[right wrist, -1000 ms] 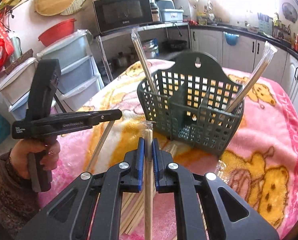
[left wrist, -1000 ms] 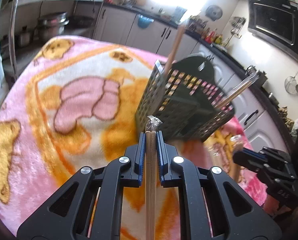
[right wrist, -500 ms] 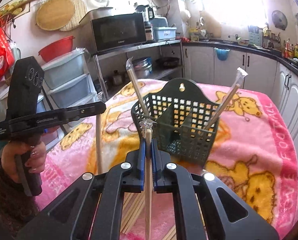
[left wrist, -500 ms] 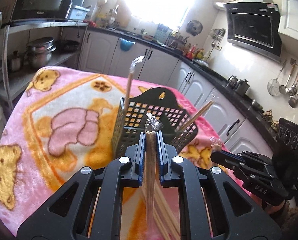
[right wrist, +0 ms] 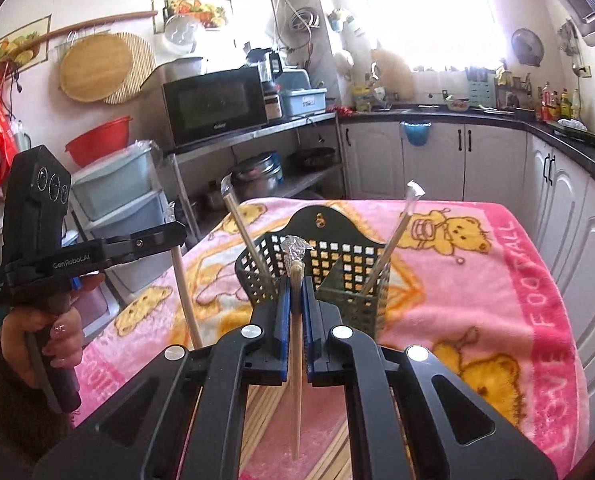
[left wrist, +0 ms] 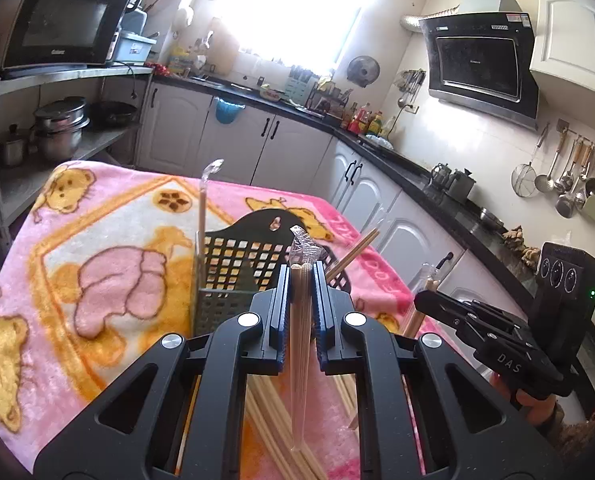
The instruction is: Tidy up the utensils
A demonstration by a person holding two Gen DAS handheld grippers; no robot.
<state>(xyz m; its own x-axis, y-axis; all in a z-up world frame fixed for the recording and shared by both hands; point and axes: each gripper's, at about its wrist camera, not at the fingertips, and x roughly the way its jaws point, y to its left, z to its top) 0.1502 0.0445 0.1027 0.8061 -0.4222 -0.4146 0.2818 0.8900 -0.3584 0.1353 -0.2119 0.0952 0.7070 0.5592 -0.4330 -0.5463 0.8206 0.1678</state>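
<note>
- Left wrist view: left claw (left wrist: 301, 276) clenched on a wrapped chopstick pair (left wrist: 300, 344), just short of the dark basket (left wrist: 233, 256); blanket (left wrist: 97, 240) left of it lies open.
- Right wrist view: right claw (right wrist: 295, 284) clamps another wrapped pair (right wrist: 296, 344) at the basket's (right wrist: 337, 256) near rim, probably not touching. Loose chopsticks (right wrist: 263, 408) lie below.

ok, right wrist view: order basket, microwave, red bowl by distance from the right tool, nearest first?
1. Basket, on the pink blanket just ahead of the right tool.
2. Microwave, on the metal shelf past the table, left of centre.
3. Red bowl, far left by the wall; close to the microwave's range, ranking unsure.
</note>
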